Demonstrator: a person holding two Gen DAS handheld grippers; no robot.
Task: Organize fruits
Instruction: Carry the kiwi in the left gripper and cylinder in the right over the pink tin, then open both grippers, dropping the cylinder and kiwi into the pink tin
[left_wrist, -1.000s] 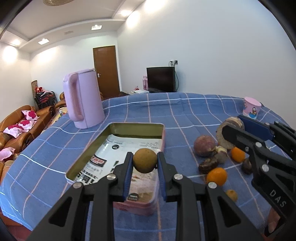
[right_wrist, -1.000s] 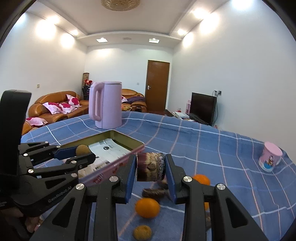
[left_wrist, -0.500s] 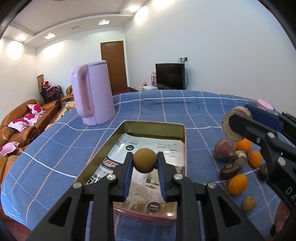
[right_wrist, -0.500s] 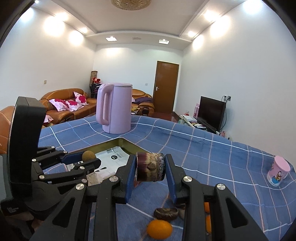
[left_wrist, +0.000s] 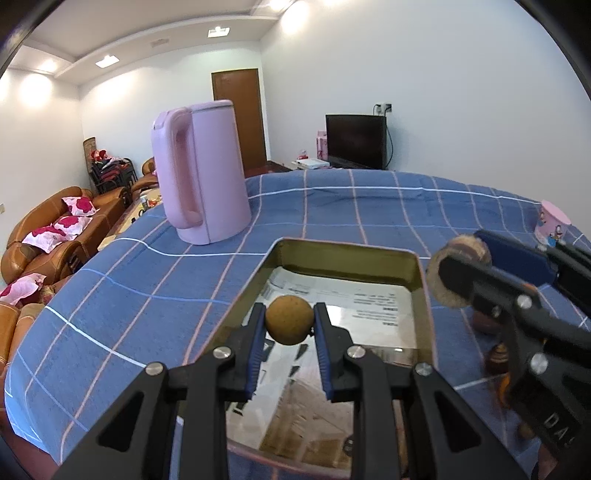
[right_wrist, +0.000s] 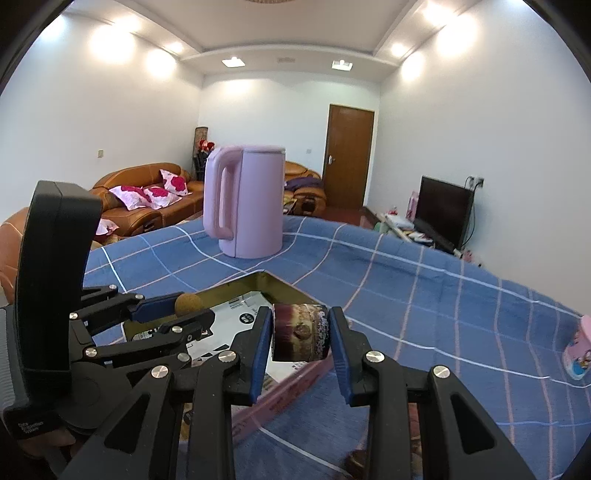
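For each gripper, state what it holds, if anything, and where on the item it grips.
Left gripper: small round brown fruit, pinched at its sides. Right gripper: purple cut fruit piece, clamped at its two ends.

The tin tray (left_wrist: 413, 273) lies on the table (left_wrist: 147, 288) — kettle (left_wrist: 203, 170) behind-left, cup (left_wrist: 554, 225) far right.

Bright ceiling-lit room, fisheye-warped, dark-cornered edges
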